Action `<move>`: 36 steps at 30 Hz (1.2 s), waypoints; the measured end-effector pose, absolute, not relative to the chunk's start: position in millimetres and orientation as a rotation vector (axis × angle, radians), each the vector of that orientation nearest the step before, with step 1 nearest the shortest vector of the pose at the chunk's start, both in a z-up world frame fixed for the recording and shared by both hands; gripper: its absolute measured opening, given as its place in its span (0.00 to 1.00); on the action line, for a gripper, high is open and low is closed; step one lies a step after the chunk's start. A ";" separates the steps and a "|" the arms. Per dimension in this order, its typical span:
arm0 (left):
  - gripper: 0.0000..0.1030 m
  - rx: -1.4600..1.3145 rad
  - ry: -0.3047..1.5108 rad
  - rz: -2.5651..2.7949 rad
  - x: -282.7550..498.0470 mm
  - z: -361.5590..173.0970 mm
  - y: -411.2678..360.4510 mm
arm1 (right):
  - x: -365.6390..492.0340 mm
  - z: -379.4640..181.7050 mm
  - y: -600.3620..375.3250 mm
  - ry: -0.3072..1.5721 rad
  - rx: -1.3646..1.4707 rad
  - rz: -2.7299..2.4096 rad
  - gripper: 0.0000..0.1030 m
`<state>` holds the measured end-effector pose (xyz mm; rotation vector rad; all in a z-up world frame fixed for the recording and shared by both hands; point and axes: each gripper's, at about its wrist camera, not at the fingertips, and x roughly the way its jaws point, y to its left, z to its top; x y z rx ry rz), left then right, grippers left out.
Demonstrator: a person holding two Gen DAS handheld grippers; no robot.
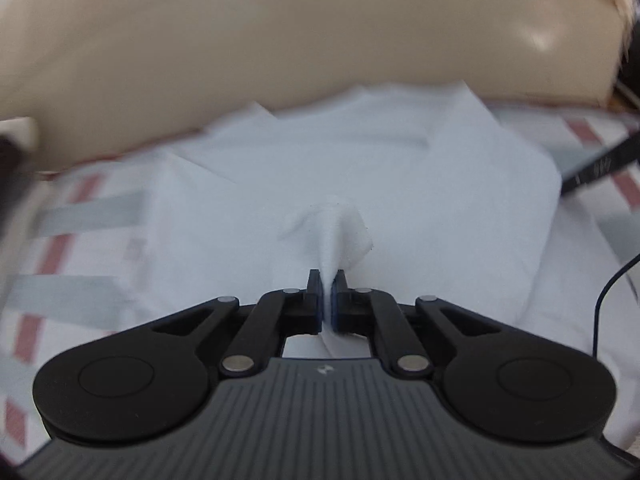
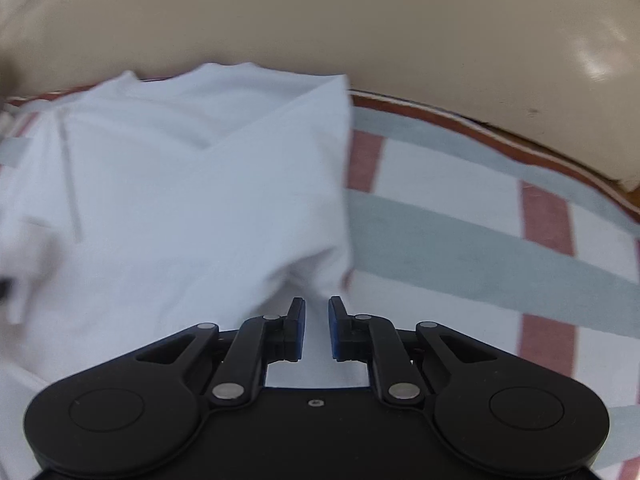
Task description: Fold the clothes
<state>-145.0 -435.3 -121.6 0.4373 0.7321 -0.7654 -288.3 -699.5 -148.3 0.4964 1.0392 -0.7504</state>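
Observation:
A white garment (image 1: 360,184) lies partly folded on a striped cloth, with its far edge against a beige cushion. My left gripper (image 1: 329,280) is shut on a pinched fold of the white garment, which sticks up between the pads. In the right wrist view the same garment (image 2: 180,200) fills the left half. My right gripper (image 2: 317,308) is slightly open at the garment's near right edge, with white cloth in the gap between the fingers, not clamped.
The striped cloth (image 2: 460,248), with grey and red bands on white, covers the surface. A beige cushion back (image 1: 280,32) rises behind it and also shows in the right wrist view (image 2: 320,20). A black cable (image 1: 604,296) runs at the right.

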 end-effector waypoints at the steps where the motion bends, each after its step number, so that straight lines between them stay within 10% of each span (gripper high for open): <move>1: 0.06 0.411 0.712 -0.741 -147.8 -113.6 -423.6 | -292.4 -146.4 -705.1 1.023 0.516 -0.782 0.11; 9: 0.26 0.423 1.066 -0.748 -159.8 -153.8 -379.0 | -323.5 -143.0 -734.8 0.943 0.698 -0.865 0.10; 14: 0.47 0.554 0.878 -0.697 -167.9 -129.2 -359.1 | -324.5 -136.2 -732.3 0.921 0.706 -0.831 0.11; 20: 0.55 0.525 0.719 -0.622 -145.9 -98.4 -355.3 | -330.3 -130.8 -731.3 0.887 0.730 -0.767 0.11; 36: 0.55 0.440 1.096 -0.786 -103.5 -167.2 -384.8 | -295.3 -160.1 -698.7 1.028 0.423 -0.631 0.19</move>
